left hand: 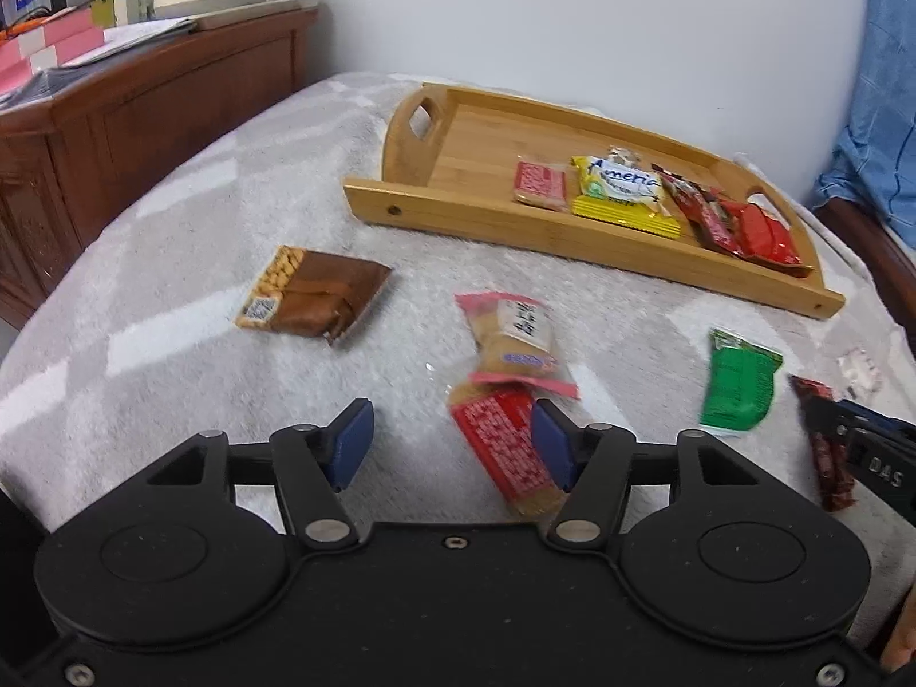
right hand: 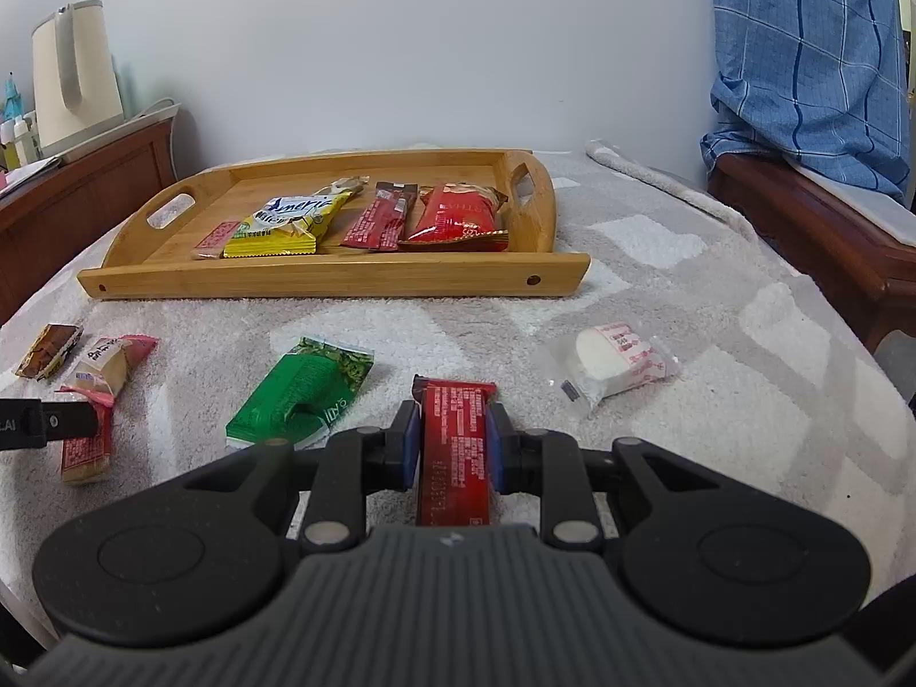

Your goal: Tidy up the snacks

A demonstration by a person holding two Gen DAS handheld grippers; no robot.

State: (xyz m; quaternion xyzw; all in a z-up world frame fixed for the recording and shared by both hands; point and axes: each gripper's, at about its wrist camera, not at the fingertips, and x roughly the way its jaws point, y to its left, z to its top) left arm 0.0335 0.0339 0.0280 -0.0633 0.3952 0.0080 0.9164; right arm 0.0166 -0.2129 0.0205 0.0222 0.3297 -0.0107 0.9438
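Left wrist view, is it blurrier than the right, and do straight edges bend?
Left wrist view: softer, print on the red snack packet smeared. Right wrist view: sharper, print on the red bar shows crisply. Both views: fisheye bows the wooden tray edge and blanket.

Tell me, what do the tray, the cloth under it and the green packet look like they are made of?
The tray looks like bamboo or pale wood with a smooth finish: visible grain, jointed strips and cut-out handles. The cloth looks like soft, fuzzy towel or fleece, grey with white patches. The green packet seems to be glossy plastic film, creased and catching the light.
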